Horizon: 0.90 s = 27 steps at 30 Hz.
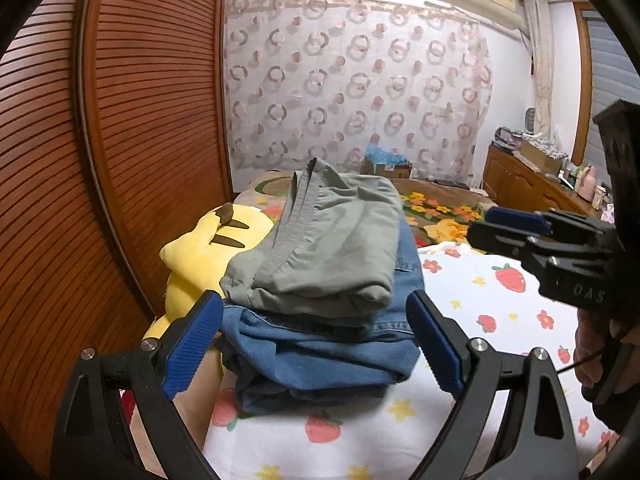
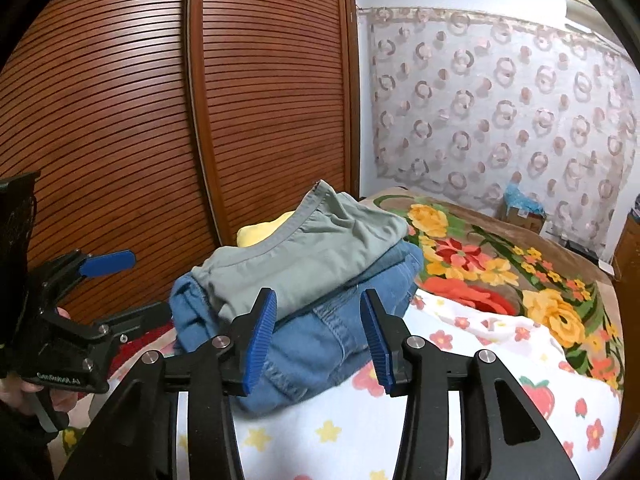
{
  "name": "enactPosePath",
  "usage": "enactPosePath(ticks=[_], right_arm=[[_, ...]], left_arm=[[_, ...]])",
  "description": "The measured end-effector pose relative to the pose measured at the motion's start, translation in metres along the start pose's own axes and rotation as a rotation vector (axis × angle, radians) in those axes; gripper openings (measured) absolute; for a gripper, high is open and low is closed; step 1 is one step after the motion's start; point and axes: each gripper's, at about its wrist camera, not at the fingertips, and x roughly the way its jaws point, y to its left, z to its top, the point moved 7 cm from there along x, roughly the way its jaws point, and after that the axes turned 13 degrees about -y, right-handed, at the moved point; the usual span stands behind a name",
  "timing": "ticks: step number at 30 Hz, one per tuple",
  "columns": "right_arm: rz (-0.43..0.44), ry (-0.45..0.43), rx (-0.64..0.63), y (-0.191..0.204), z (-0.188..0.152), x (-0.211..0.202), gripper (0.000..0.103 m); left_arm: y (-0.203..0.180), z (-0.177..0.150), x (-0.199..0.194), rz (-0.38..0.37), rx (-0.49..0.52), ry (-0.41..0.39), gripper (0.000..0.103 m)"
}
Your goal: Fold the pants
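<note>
Just behind pants [image 1: 320,256], yellow plush toy [image 1: 208,248]

Left gripper [image 1: 316,336]: jaws spread wide, pads clear of the stacked pants [image 1: 320,264], empty. Right gripper [image 2: 318,336]: jaws partly apart, just short of the stack, gripping nothing. Both point slightly downward toward the stack, each held in a hand [image 2: 48,392].

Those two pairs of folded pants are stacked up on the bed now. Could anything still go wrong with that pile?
The green pants sit skewed on the blue jeans, with a waistband corner sticking up, so they might slide off. The stack lies on soft bedding against a yellow plush toy; it could tip. The left gripper has open fingers flanking the pile and could snag it.
</note>
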Motion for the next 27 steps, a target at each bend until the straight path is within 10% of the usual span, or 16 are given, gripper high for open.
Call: enactPosePath(ticks=[27], right_arm=[[-0.144,-0.07,0.042,0.04,-0.031,-0.155,0.059]], left_arm=[[-0.071,-0.016,-0.102,-0.108,0.04,-0.062,0.093]])
